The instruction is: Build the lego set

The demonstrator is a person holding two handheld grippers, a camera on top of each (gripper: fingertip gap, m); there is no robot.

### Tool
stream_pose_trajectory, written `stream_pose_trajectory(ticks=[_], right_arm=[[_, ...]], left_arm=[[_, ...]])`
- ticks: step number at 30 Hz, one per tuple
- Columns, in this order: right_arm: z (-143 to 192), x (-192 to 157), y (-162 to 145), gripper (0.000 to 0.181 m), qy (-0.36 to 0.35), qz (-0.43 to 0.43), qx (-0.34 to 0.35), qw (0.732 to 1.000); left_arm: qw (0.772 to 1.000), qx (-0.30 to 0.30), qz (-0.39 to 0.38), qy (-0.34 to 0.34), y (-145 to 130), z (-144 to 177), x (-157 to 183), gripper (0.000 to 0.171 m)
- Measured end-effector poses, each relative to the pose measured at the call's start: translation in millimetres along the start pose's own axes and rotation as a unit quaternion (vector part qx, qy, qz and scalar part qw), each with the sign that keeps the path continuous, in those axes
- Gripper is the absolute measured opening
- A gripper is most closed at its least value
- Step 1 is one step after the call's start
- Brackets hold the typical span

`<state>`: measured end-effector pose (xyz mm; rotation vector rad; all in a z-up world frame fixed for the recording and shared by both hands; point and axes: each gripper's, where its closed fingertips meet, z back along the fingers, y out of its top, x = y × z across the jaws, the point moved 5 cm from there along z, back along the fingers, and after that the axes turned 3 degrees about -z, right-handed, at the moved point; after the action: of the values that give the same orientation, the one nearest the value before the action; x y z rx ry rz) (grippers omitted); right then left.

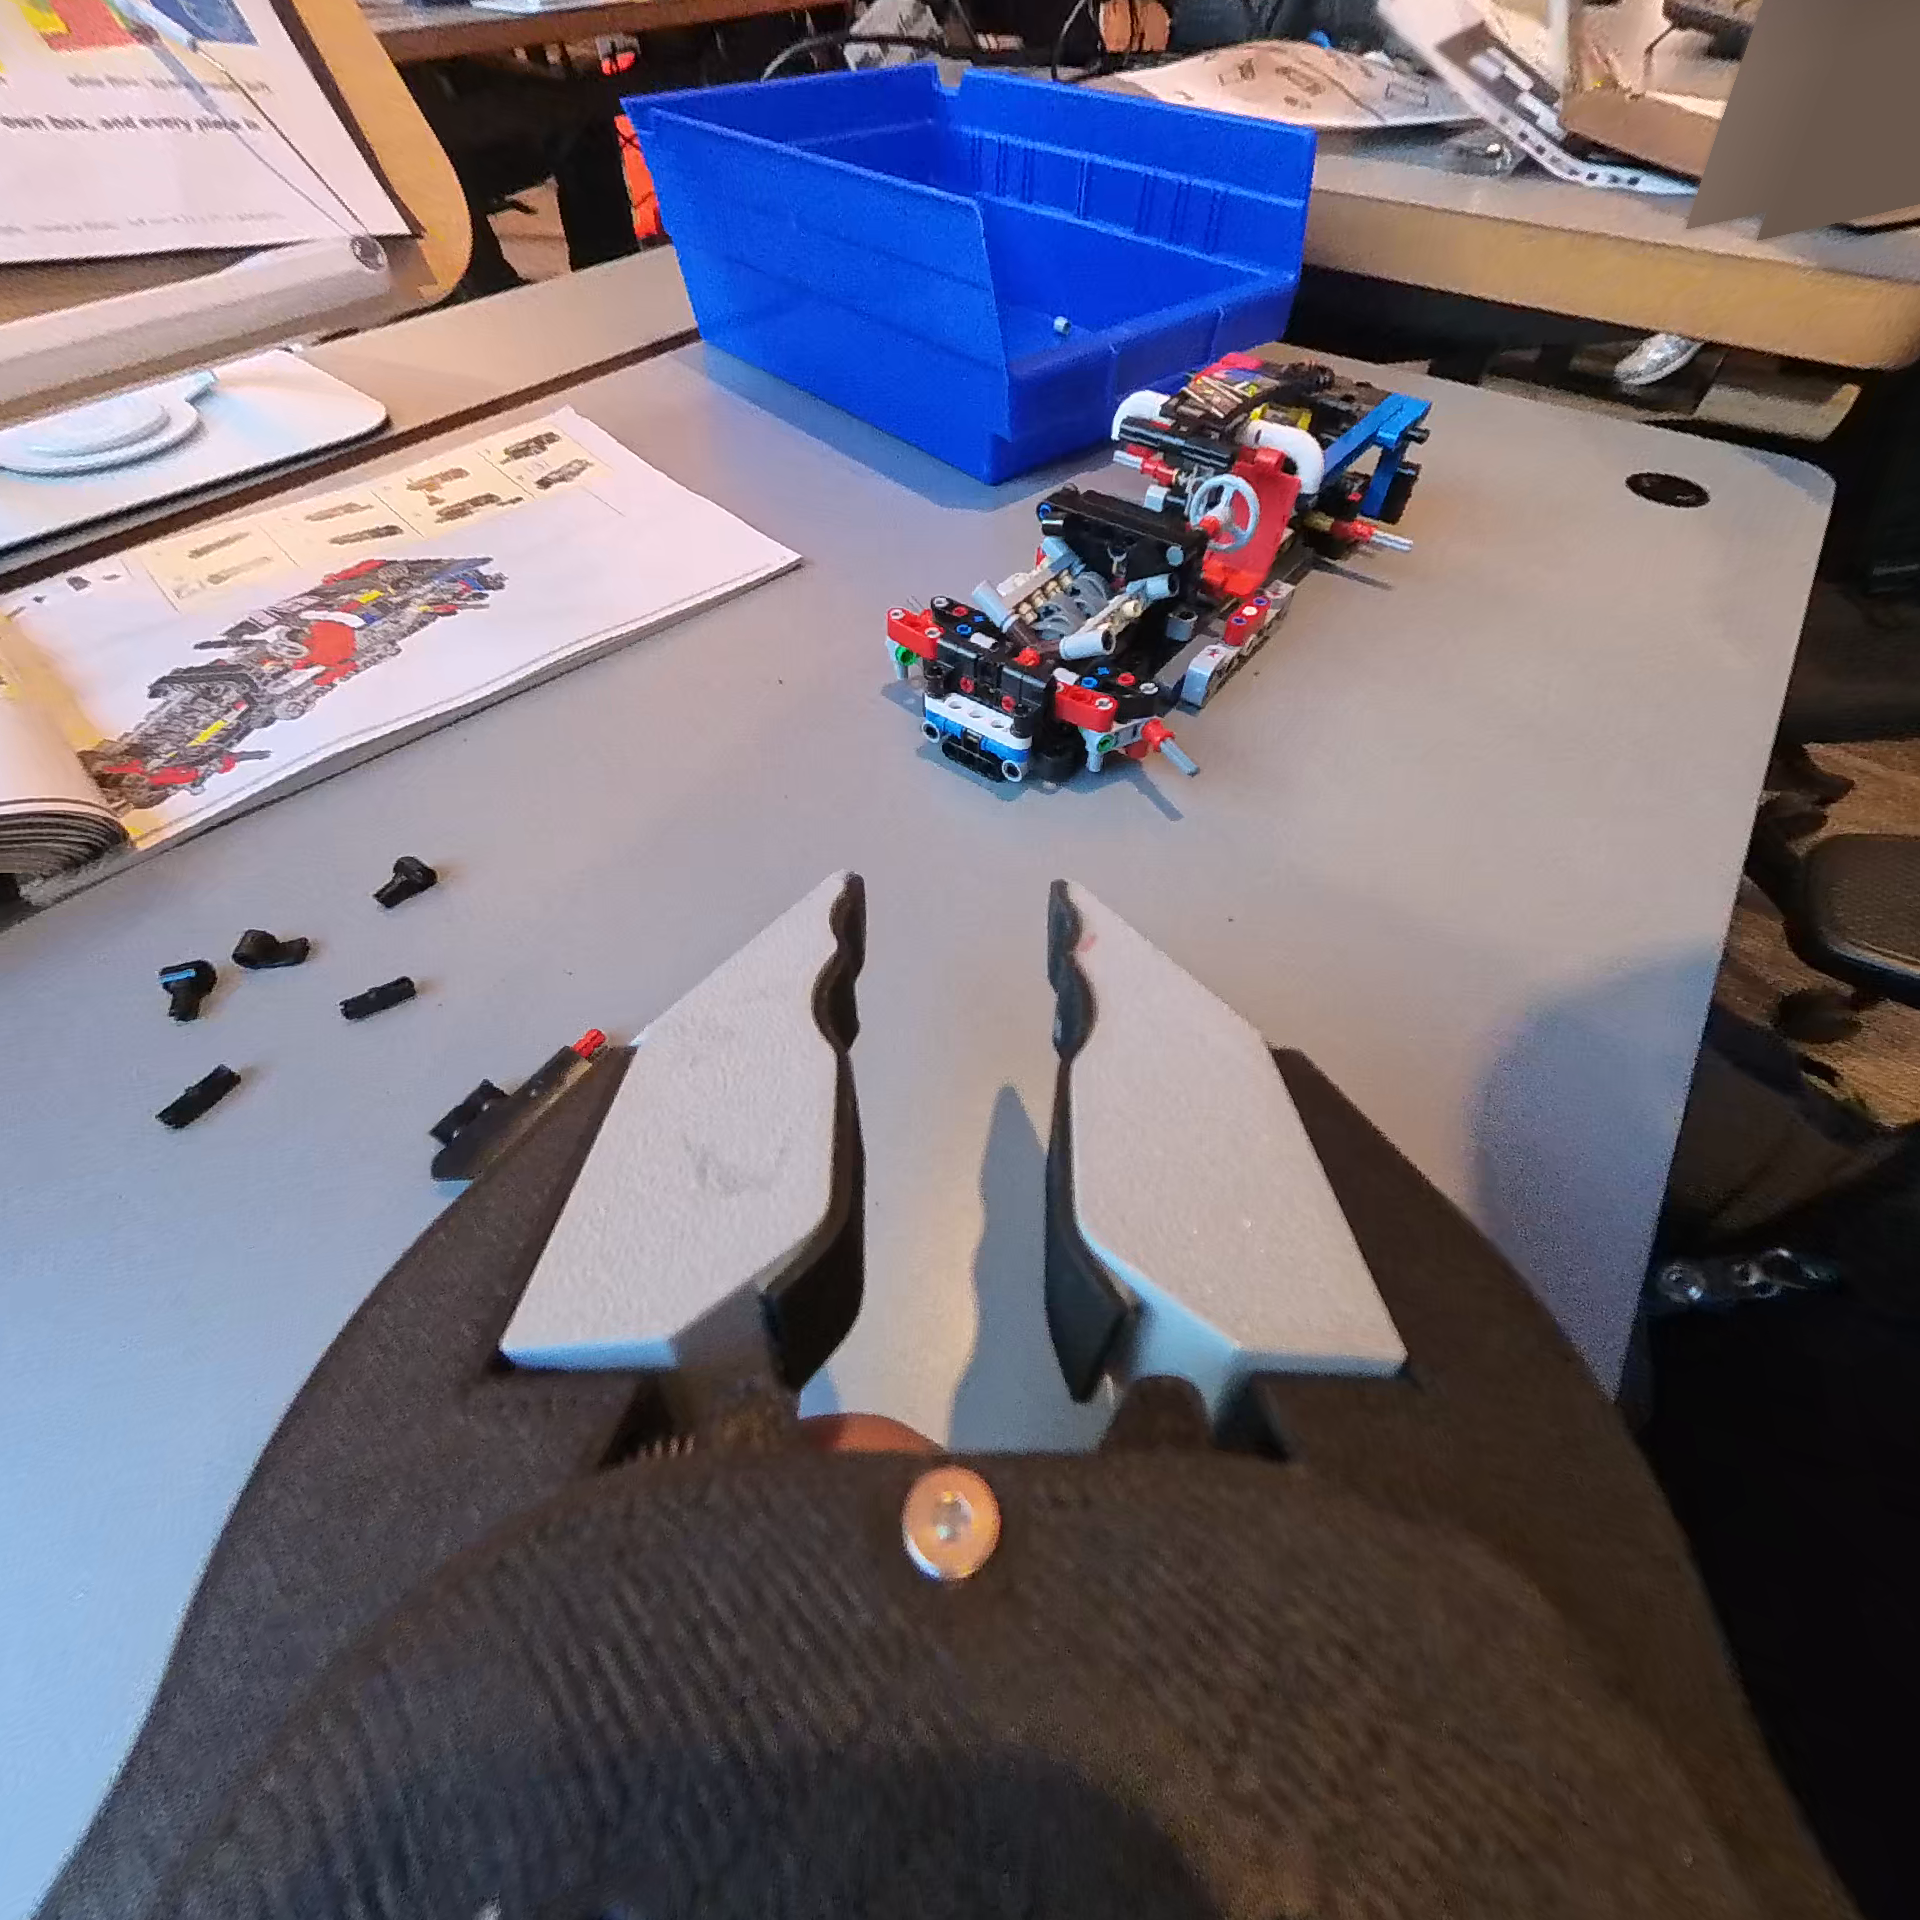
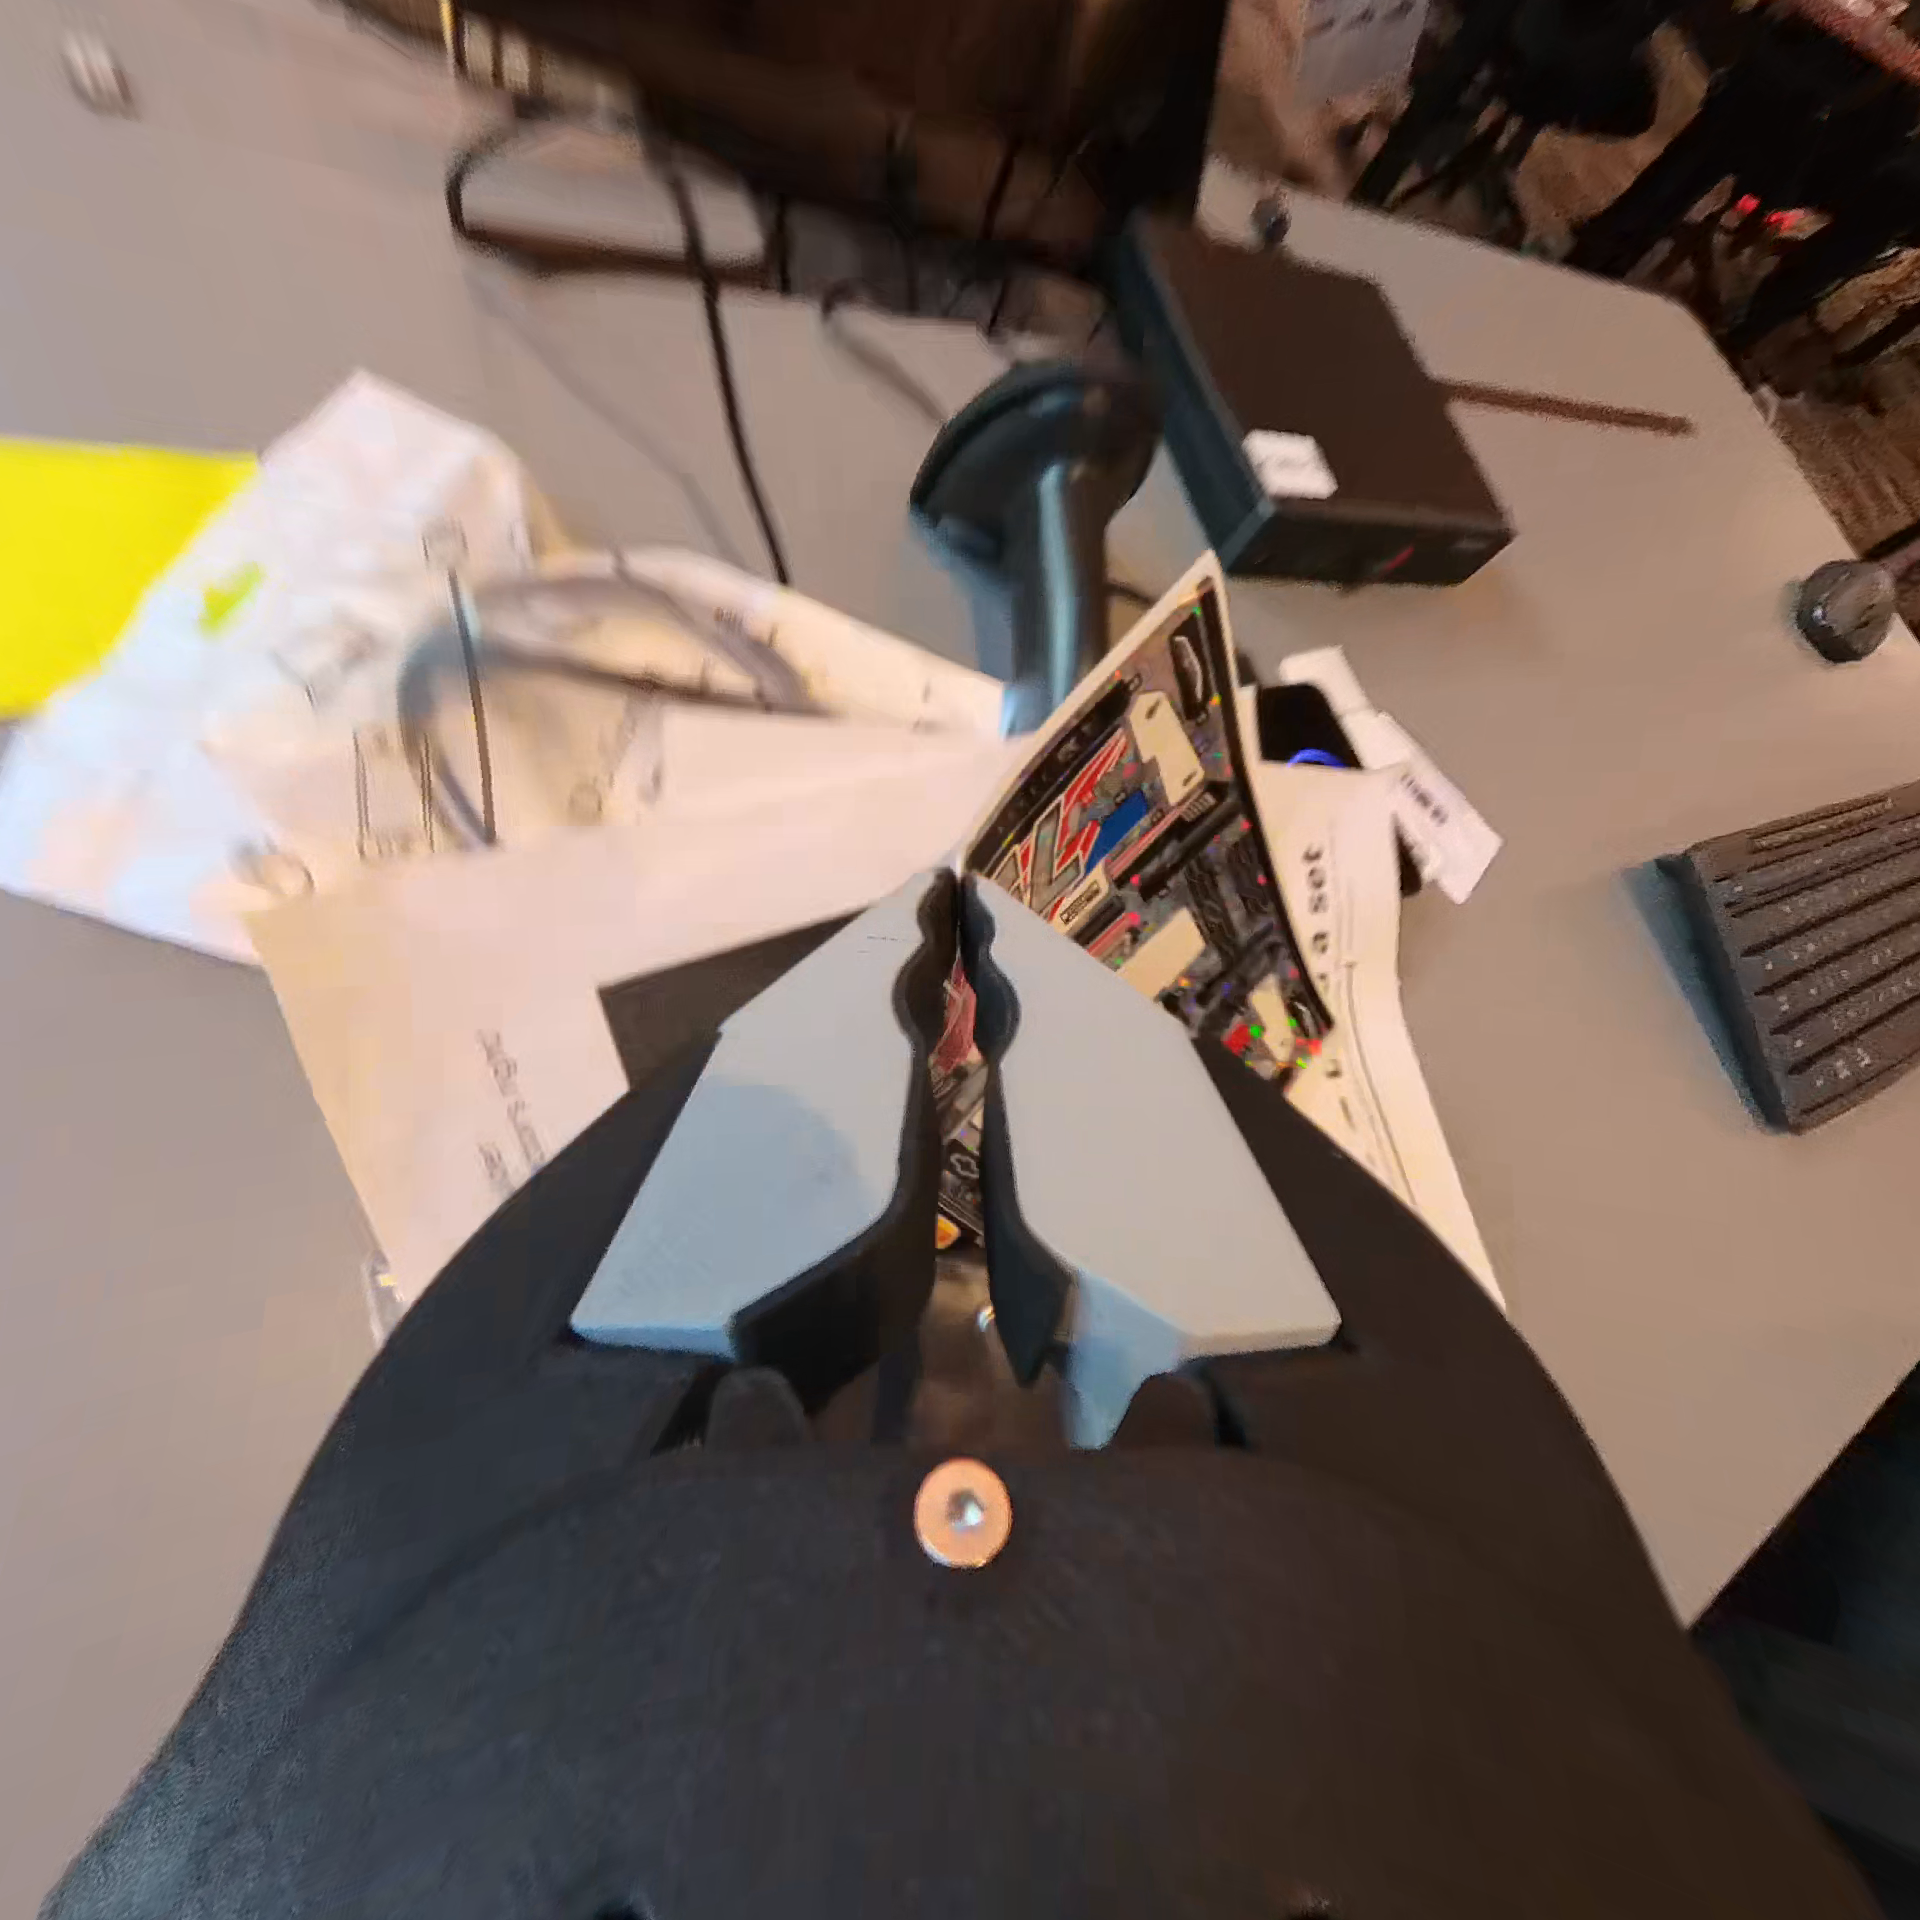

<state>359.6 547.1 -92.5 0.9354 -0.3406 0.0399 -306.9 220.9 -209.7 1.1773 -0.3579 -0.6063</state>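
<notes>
In the left wrist view a partly built lego car chassis (image 1: pixel 1143 582), black, red and blue, stands on the grey table (image 1: pixel 1455 831) ahead of my left gripper (image 1: pixel 954 904), which is open and empty above the table. Several small black lego pieces (image 1: pixel 272 948) lie to its left, and an open instruction booklet (image 1: pixel 343 613) lies beyond them. In the right wrist view my right gripper (image 2: pixel 958 894) is shut on a curled sticker sheet (image 2: pixel 1164 831) with shiny printed decals, held up over papers on another table.
A blue plastic bin (image 1: pixel 977 249) stands behind the car. The table edge (image 1: pixel 1756 831) runs down the right. In the right wrist view lie white papers and plastic bags (image 2: pixel 520 790), a yellow sheet (image 2: pixel 83 551), a black box (image 2: pixel 1320 416), a keyboard (image 2: pixel 1808 935) and cables. Left tips to right tips: about 75 cm.
</notes>
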Motion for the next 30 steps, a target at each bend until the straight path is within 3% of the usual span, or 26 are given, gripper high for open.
stream_pose_trajectory(ticks=[3,6,9,12,16,20,24,30], right_arm=[[28,15,35,0.000,-0.005,-0.040,0.073,0.997],[79,-9,67,0.000,0.049,-0.043,0.166,0.984],[154,-74,86,0.000,0.158,0.005,0.246,0.956],[241,-161,80,0.000,0.279,0.099,0.296,0.908],[342,-287,33,0.000,0.425,0.219,0.298,0.826],[408,-394,-39,0.000,0.528,0.295,0.256,0.754],[437,-456,-100,0.000,0.615,0.286,0.202,0.706],[442,-543,-162,0.000,0.733,0.193,0.054,0.650]], left_arm=[[1.000,0.004,-0.004,0.005,0,1,0,0.032],[1.000,0.005,-0.006,0.008,0,3,1,0.032],[1.000,0.015,0.002,0.007,1,6,0,0.034],[0.999,0.022,0.027,-0.013,1,10,-1,0.037],[0.992,0.011,0.092,-0.089,1,23,6,0.043],[0.987,0.020,0.088,-0.132,10,49,18,0.045],[0.993,0.024,0.035,-0.114,8,77,29,0.046],[0.975,0.003,0.101,-0.199,-12,92,45,0.046]])
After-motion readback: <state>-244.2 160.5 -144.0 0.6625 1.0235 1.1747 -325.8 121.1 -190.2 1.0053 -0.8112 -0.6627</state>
